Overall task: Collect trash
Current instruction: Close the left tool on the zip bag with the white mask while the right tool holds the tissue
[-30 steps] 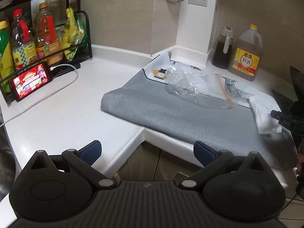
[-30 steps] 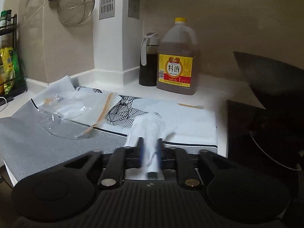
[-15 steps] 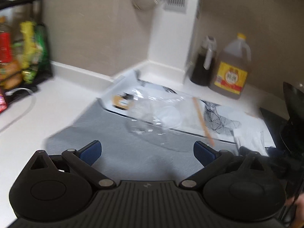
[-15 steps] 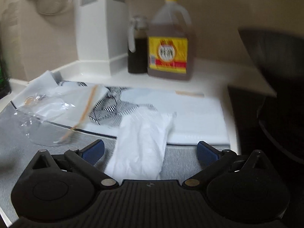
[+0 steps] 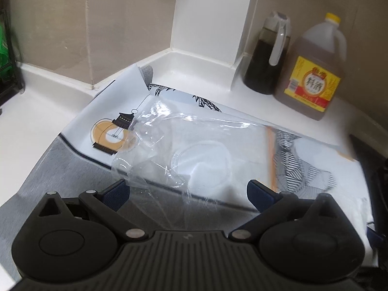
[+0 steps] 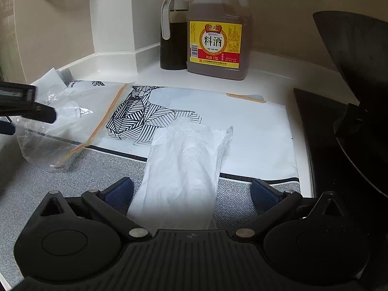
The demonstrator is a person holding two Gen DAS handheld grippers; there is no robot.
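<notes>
A clear zip bag (image 5: pixel 194 145) with an orange seal strip lies crumpled on the printed mat (image 5: pixel 106 111). My left gripper (image 5: pixel 188 191) stands open right at the bag's near edge, and a fold of the plastic reaches in between its blue pads without being pressed. A white crumpled wrapper (image 6: pixel 186 160) lies flat across the grey mat (image 6: pixel 97 169). My right gripper (image 6: pixel 191 190) is wide open around the wrapper's near end, its pads well clear of it. The clear bag (image 6: pixel 72 121) also shows in the right wrist view, with a black part of the left gripper (image 6: pixel 26 108) over it.
A cooking wine jug (image 6: pixel 218 36) and a dark sauce bottle (image 6: pixel 173 36) stand at the back by the white pillar (image 5: pixel 213 14). A black wok (image 6: pixel 359 84) on a dark stove fills the right side. The wall corner closes the back left.
My right gripper was shut on the white wrapper and has opened; the wrapper now lies loose. My left gripper has travelled right and forward, up to the clear bag.
</notes>
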